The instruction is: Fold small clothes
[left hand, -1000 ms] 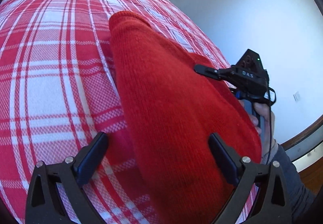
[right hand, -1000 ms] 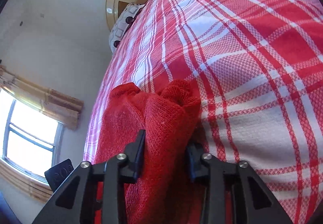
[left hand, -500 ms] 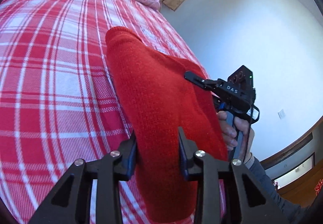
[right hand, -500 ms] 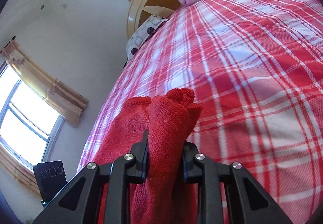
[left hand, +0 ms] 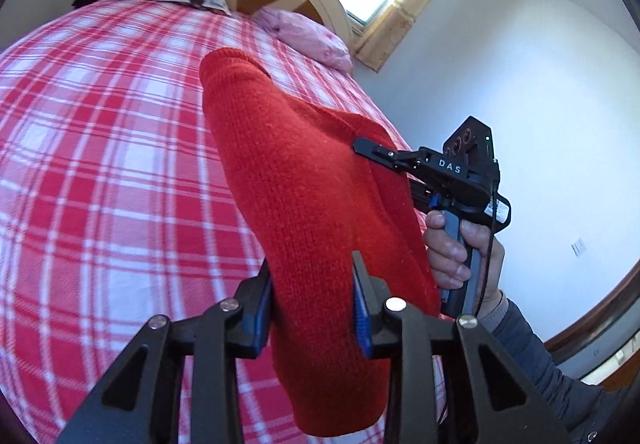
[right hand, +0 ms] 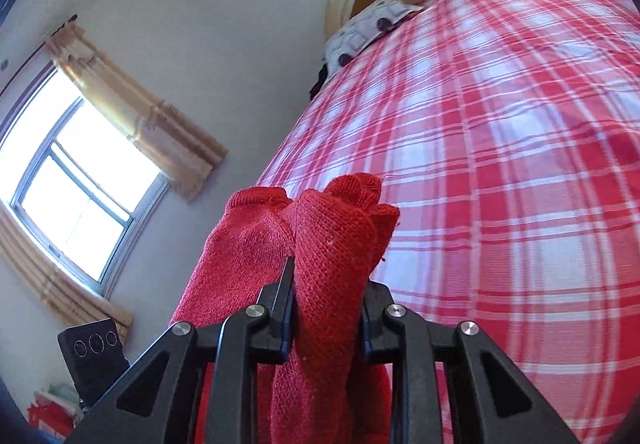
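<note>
Both grippers clamped on the red knit sweater (left hand: 304,203): left gripper (left hand: 314,308) has just closed onto a thick bunch of one edge, pads pressing the knit on both sides; right gripper (right hand: 328,308) pinches another gathered fold, also visible in the left view (left hand: 362,147), where the person's hand (left hand: 460,248) holds its handle. Sweater is lifted off the red plaid bedspread (left hand: 100,171), stretched between the two tongs, lower part hanging below the left jaws. Risks, my read: both grips are on bunched multi-layer wads, not clean corners, so an inner layer could slip out under tension and the garment would sag or drop lopsided. Loose knit stretches, so pulling the hands apart to flatten it may distort the shape or snag yarn on the pad edges. The hanging part could drag on the bedspread and roll under when laid down, giving a creased, crooked fold. Can't tell which part of the sweater each tong has, so fold alignment is uncertain.
</note>
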